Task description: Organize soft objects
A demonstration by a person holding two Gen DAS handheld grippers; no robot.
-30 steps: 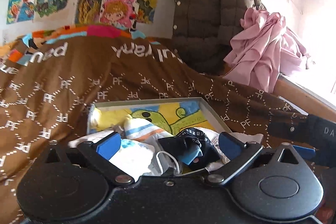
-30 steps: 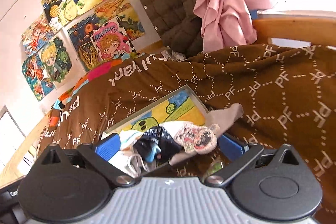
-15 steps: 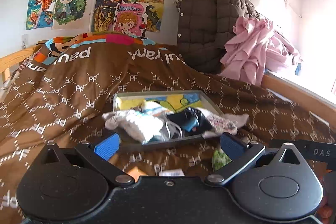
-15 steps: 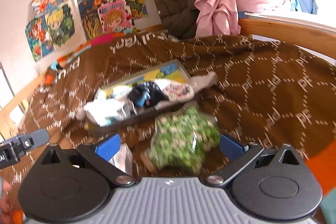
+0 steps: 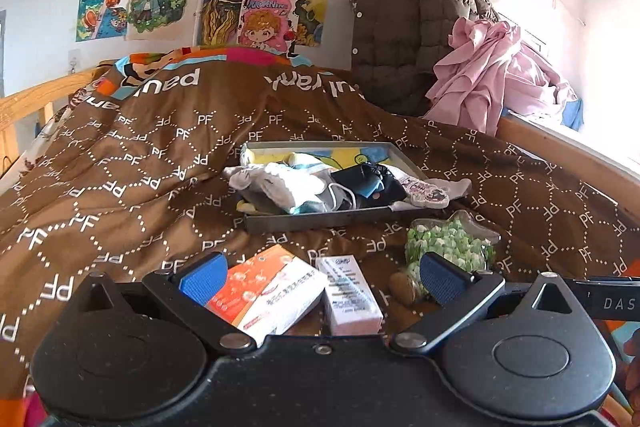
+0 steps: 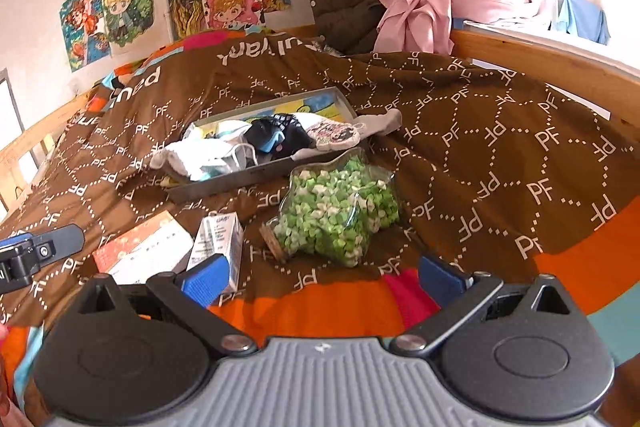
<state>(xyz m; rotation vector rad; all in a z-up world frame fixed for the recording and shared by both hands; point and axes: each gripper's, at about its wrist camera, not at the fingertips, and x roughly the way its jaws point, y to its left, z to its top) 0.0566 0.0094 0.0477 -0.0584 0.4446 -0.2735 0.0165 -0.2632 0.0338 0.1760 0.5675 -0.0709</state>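
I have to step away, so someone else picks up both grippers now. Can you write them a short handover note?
Left hand-held gripper: open, empty, above the orange box and white box.
Right hand-held gripper: open, empty, near the star jar.
Tray on the brown blanket holds the socks, face mask and dark cloth; a patterned sock hangs over its right edge.
Done: soft things gathered in the tray.
Left: tuck in the overhanging sock and tidy the pile.
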